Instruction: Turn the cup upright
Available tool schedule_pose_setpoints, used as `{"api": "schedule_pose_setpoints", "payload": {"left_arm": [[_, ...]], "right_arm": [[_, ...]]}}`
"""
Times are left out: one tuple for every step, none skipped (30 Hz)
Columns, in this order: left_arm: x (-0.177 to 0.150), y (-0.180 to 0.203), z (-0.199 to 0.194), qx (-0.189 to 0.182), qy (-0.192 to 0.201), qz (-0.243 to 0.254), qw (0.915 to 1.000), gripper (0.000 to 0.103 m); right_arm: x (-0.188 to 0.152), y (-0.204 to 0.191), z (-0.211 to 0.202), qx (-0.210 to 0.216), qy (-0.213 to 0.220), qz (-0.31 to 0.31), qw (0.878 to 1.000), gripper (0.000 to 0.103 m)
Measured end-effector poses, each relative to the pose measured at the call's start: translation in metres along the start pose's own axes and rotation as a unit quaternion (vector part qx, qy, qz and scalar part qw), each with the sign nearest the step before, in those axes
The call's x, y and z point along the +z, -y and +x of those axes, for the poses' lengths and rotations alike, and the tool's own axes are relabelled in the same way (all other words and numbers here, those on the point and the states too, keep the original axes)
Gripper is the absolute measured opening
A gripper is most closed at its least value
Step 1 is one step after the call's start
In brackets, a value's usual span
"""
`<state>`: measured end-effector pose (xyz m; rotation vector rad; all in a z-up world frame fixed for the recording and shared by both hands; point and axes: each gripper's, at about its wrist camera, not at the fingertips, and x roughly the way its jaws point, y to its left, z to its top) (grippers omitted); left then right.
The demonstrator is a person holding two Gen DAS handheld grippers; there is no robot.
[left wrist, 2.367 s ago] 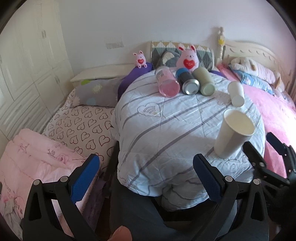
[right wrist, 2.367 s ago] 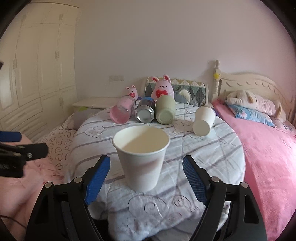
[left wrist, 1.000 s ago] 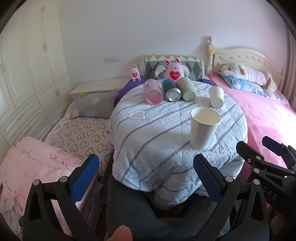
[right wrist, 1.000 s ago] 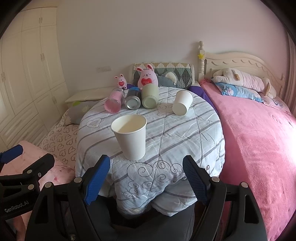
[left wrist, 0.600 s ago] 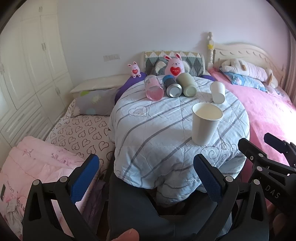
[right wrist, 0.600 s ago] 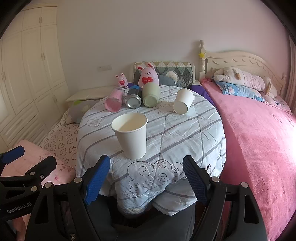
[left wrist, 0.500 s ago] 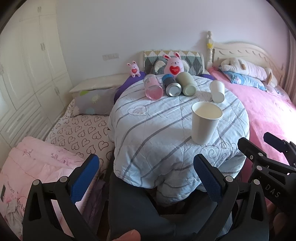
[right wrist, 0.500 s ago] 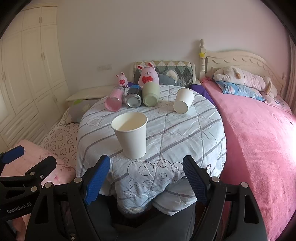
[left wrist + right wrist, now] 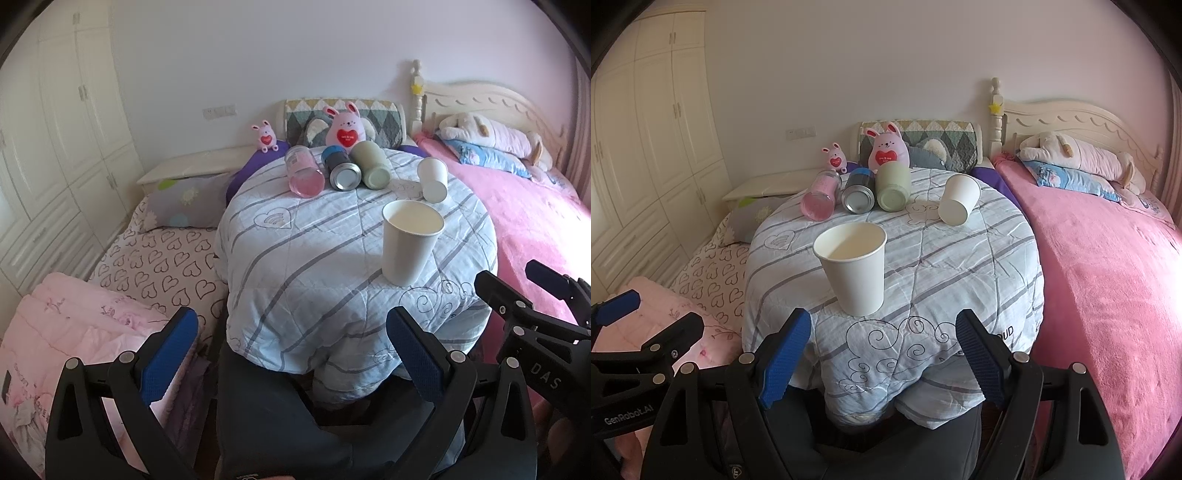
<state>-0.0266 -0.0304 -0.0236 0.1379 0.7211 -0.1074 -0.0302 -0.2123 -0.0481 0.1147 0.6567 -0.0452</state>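
Both jaws stand wide apart and grip nothing: the left gripper [image 9: 291, 350] and right gripper [image 9: 882, 354] are black angular frames with ribbed blue pads, held back at the near edge of a round table [image 9: 960, 258] draped in a quilted pale-blue cloth with grey stripes and swirl stitching. In the right wrist view, a white paper cup [image 9: 854, 267], smooth and tapered, stands upright with its mouth open to the ceiling, just ahead of the pads at 12 o'clock and near the table's front edge. In the left wrist view the same cup [image 9: 410, 242] sits toward 1 o'clock. A second paper cup [image 9: 956, 205] lies on its side farther back at 1 o'clock, its flat base facing the camera. Along the far edge, three cylinders lie on their sides, close together: a clear pink tumbler [image 9: 820, 195], a shiny metal can [image 9: 860, 197] and a matte green cup [image 9: 893, 186]. Two plush pink bunnies [image 9: 888, 151] sit behind them. A fuzzy pink blanket [image 9: 1108, 277] covers the bed at 3 o'clock.
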Motion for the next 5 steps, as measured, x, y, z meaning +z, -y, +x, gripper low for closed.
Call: {"api": "schedule_pose_setpoints", "payload": {"left_arm": [[-0.0002,-0.0001,-0.0009,-0.001,0.003,0.001,1.0,0.103],[-0.0002,0.0005,-0.0016,-0.001,0.005,0.004,1.0,0.103],[-0.0003,0.0013,-0.0022,0.0,0.007,0.007,1.0,0.103],[-0.0001,0.0016,-0.003,-0.001,0.008,0.007,0.9999,0.103],[-0.0001,0.0017,-0.0029,-0.002,0.007,0.007,0.9999,0.103]], "right_arm": [[0.0001,0.0003,0.0003,0.0,0.0,-0.001,1.0,0.082],[0.0004,0.0009,0.0003,0.001,-0.001,0.0,1.0,0.082],[0.0003,0.0007,0.0003,0.001,-0.001,0.0,1.0,0.082],[0.0,0.0003,0.0002,0.0,-0.001,-0.001,1.0,0.082],[0.0005,0.001,0.0001,0.001,-0.001,-0.001,1.0,0.082]]}}
